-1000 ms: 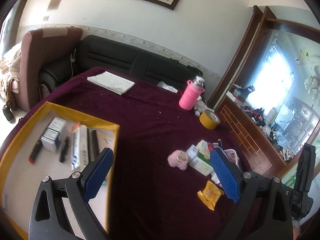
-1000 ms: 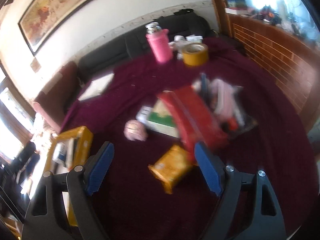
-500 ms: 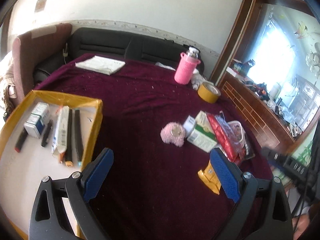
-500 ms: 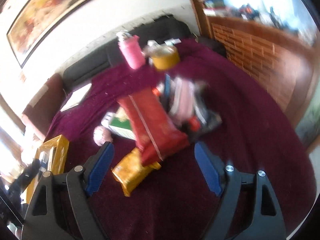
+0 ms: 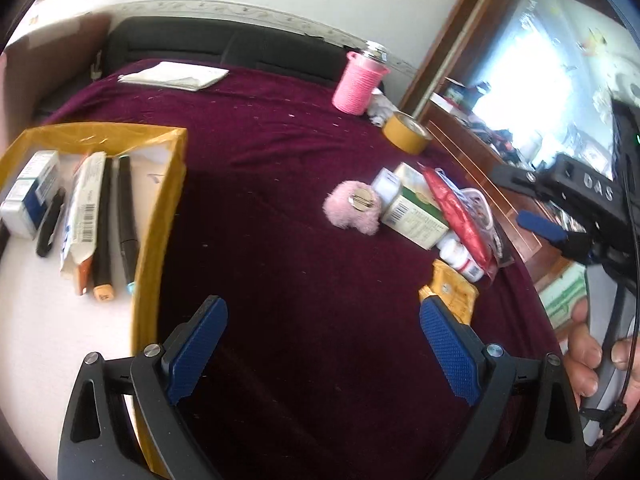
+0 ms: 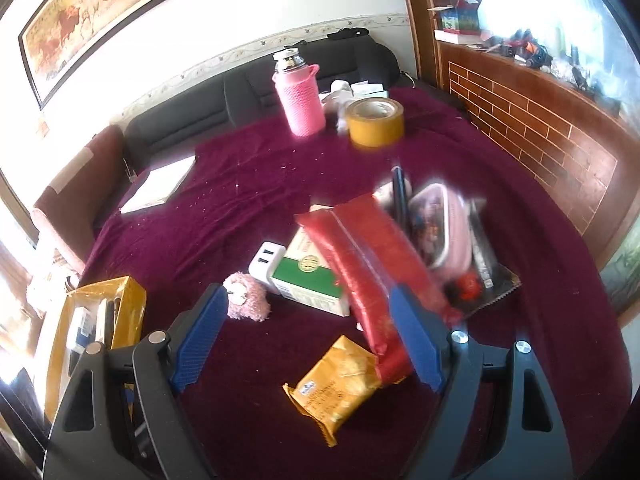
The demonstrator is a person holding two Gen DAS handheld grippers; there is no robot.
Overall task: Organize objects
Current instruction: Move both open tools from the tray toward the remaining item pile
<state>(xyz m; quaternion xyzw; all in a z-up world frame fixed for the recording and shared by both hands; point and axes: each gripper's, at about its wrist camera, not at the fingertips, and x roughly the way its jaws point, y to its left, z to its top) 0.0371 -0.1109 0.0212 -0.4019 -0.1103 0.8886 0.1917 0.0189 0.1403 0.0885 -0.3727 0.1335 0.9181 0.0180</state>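
A pile of loose items lies on the maroon cloth: a red packet [image 6: 368,264], a green-and-white box [image 6: 312,280], a white charger [image 6: 266,262], a pink fluffy ball [image 6: 246,298], a yellow snack packet [image 6: 336,384] and a pink case [image 6: 444,228]. A yellow tray [image 5: 156,216] at the left holds markers, a tube and small boxes. My left gripper [image 5: 324,352] is open and empty over bare cloth between tray and pile. My right gripper [image 6: 308,340] is open and empty, just above the yellow packet [image 5: 452,292] and red packet [image 5: 456,212].
A pink flask [image 6: 300,96] and a roll of yellow tape [image 6: 374,120] stand at the far side, with folded white paper [image 6: 160,184] to the left. A black sofa [image 6: 256,84] lies behind the table. A brick-patterned wooden ledge [image 6: 540,128] runs along the right.
Both grippers have swung and come lower and closer to the pile. The right gripper now shows at the right edge of the left wrist view. Both stay open.
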